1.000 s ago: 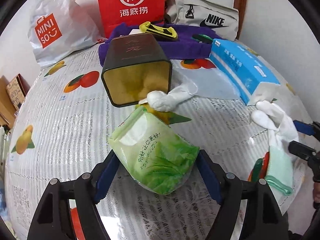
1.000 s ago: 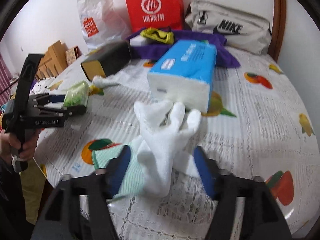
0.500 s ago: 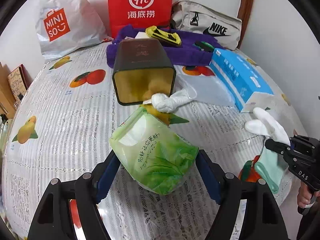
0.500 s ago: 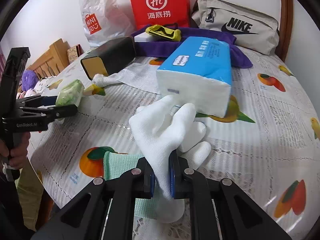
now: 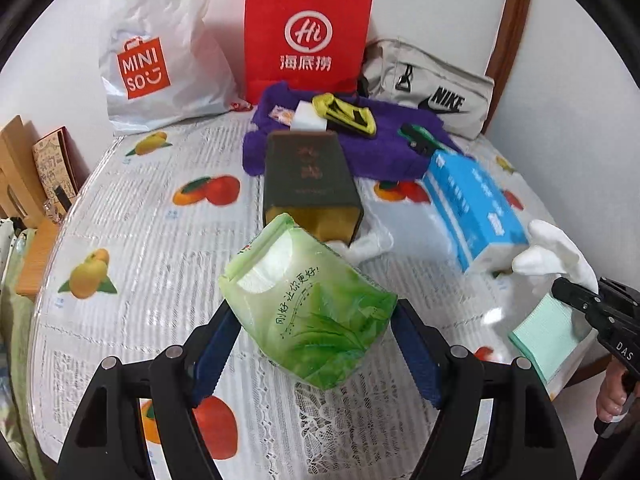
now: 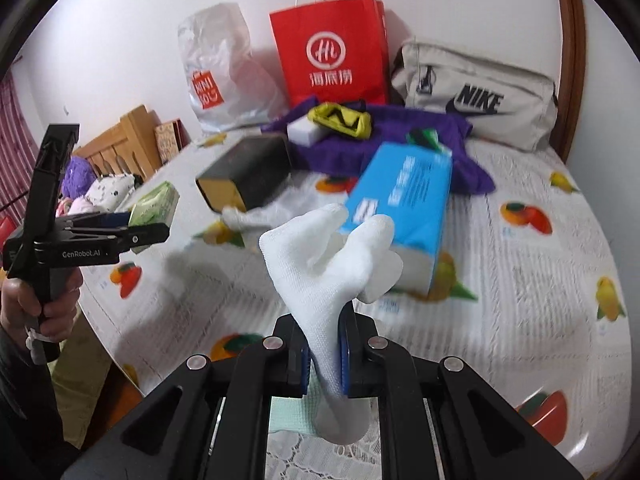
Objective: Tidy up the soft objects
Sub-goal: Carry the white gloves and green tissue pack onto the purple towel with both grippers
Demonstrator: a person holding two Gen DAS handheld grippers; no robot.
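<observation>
My left gripper (image 5: pixel 314 334) is shut on a green tissue pack (image 5: pixel 308 306) and holds it above the table, in front of a dark box (image 5: pixel 310 184) lying on its side with its open mouth toward me. My right gripper (image 6: pixel 324 354) is shut on a white glove (image 6: pixel 326 258) with a pale green cuff (image 6: pixel 288 416), lifted off the table. The glove also shows at the right in the left wrist view (image 5: pixel 554 254). Another white glove (image 6: pixel 256 214) lies at the box's mouth. A blue tissue pack (image 6: pixel 404 200) lies behind the held glove.
A purple cloth (image 5: pixel 380 148) with a yellow item (image 5: pixel 346 114) and a white block lies at the back. A red paper bag (image 5: pixel 306 38), a white Miniso bag (image 5: pixel 156 60) and a grey Nike bag (image 5: pixel 436 86) stand against the wall. The table edge is near on the right.
My right gripper closed on the white glove and lifted it off the table. My left gripper raised the green pack and brought it closer to the dark box.
</observation>
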